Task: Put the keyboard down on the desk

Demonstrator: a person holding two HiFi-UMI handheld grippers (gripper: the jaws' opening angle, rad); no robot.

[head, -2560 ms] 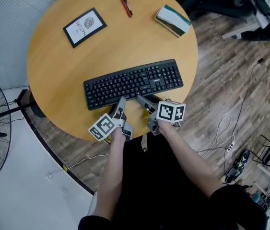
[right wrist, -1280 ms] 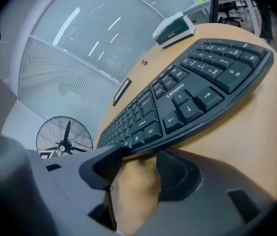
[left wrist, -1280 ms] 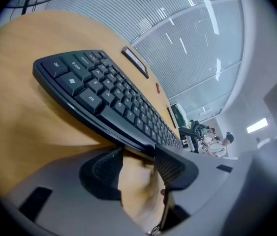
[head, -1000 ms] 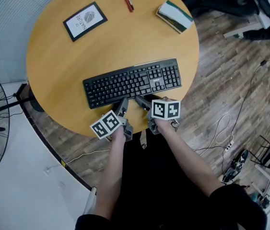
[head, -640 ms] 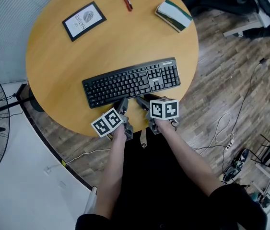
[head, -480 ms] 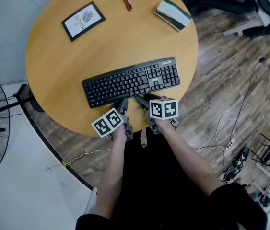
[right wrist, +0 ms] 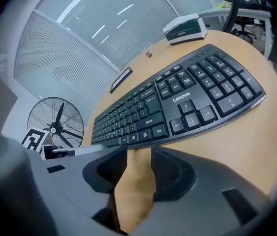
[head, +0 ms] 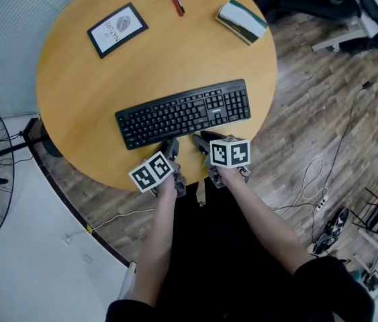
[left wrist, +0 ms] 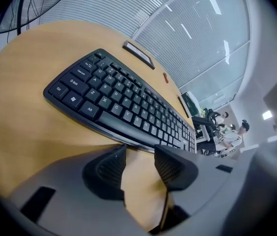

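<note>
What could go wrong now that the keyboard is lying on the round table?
1. The keyboard has its right end close to the table's rim; a sideways bump might tip it off.
2. The left hand-held gripper and right hand-held gripper sit at its front edge. The right one's jaws have just been closing over bare table; pulling back carelessly could drag it.
</note>
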